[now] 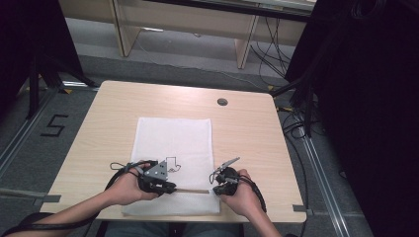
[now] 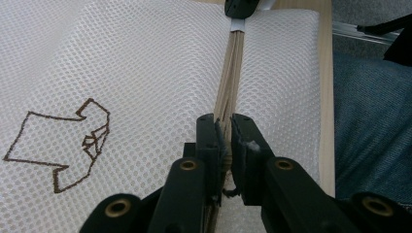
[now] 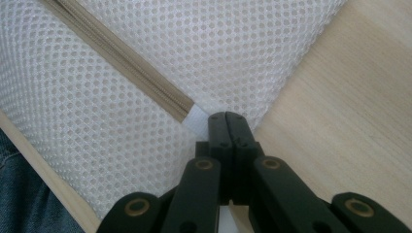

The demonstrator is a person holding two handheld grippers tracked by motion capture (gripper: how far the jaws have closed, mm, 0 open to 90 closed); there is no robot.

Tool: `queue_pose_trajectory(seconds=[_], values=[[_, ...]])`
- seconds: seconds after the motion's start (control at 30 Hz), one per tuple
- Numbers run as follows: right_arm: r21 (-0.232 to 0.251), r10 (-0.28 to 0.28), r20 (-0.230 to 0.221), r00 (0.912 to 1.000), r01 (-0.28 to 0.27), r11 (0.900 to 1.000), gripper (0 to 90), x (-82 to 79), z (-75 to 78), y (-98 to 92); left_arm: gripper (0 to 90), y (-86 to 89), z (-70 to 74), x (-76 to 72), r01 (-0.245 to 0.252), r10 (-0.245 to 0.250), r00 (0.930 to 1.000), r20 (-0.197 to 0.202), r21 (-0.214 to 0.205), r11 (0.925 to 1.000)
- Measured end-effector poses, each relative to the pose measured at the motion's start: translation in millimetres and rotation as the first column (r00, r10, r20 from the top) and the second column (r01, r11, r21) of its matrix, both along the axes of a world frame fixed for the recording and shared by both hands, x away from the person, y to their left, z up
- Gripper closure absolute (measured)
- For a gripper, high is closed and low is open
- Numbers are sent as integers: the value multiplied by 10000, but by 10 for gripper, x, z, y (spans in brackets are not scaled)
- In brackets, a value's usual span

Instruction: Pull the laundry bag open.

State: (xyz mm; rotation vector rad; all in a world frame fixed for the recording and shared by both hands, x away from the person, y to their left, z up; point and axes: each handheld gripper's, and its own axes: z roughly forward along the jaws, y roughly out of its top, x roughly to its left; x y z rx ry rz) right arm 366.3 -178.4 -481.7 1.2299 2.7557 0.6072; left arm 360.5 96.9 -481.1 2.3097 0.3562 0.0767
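A white mesh bag [image 1: 174, 158] lies flat on the middle of the light wooden table [image 1: 108, 113], its near edge close to my side, with a small brown outline drawing [image 2: 63, 143] stitched or printed on its upper face. A beige zipper [image 2: 232, 73] runs across the bag near that near edge, between my two hands. My left gripper [image 2: 224, 127] sits at the left part of the zipper, and its fingers [image 2: 206, 136] are pinched on the zipper tape, which passes up between them and runs away toward the other gripper. My right gripper [image 3: 227, 122] is at the zipper's right end, just beside the bag's right edge; its fingers [image 3: 217, 131] are pressed together with no gap showing between them, tips down on the mesh right next to the white tab [image 3: 197, 116] that ends the zipper. Whether they catch any fabric or a pull there, I cannot tell. In the high view, both hands rest low on the bag, left gripper [image 1: 157, 181] and right gripper [image 1: 223, 181] near each other along the zipper line.
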Motion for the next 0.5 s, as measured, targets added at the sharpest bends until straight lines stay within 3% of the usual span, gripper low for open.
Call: queue_pose_trajectory(seconds=[0.5], values=[[89, 164, 122, 9998, -165, 9998, 900, 14, -7, -13, 825, 23, 6, 16, 23, -22, 10000, -46, 118, 9999]])
